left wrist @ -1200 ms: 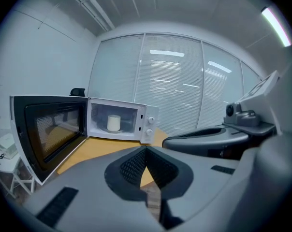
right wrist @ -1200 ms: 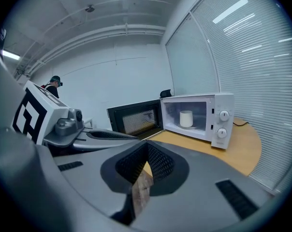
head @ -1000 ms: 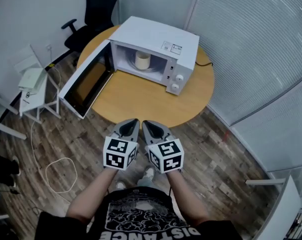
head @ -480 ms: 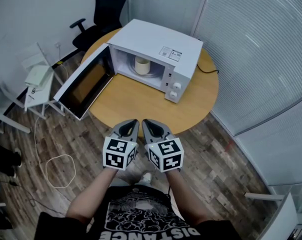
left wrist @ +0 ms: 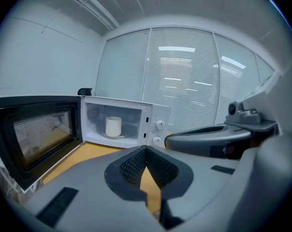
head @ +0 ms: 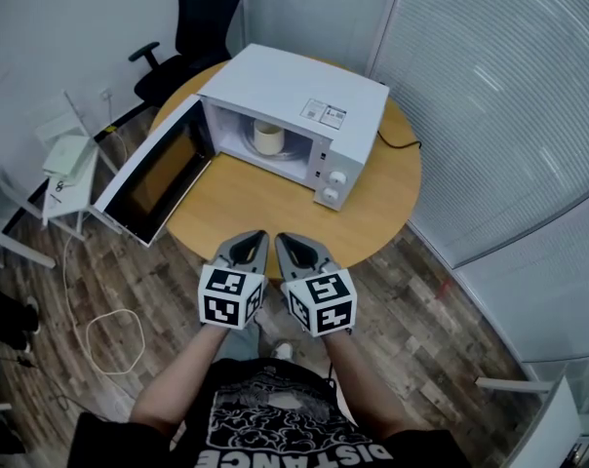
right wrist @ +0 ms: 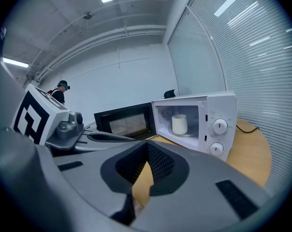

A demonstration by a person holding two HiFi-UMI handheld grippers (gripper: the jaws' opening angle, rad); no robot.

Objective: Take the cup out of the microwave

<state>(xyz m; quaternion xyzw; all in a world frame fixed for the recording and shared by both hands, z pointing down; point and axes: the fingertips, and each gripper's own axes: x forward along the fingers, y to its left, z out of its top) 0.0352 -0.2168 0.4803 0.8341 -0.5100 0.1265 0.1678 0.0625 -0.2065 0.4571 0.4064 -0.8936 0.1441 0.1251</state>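
The cup (head: pixel 267 137) is sitting inside the microwave (head: pixel 304 96), in the middle of its little room, standing straight up. The microwave door (head: pixel 148 178) is hanging wide open to the left, so the way in is looking free. The microwave is resting on the round wooden worktop (head: pixel 265 203).

The left gripper (head: pixel 254 242) and the right gripper (head: pixel 290 245) are hovering side by side at the near edge of the worktop, well apart from the cup. Both are pointing toward the microwave. The left gripper is keeping its jaws pressed together with nothing in between. The right gripper is doing the same, closed and holding nothing.

So the job is only just beginning, I think. The door part is looking done. The cup is not out yet. A gripper is going to need to open up, go inside, squeeze the cup and bring it out onto the worktop.

Counting things: there is one cup, one microwave with one door and two knobs (head: pixel 339 176), one worktop and two grippers. One black chair (head: pixel 202 13) is standing behind the worktop.
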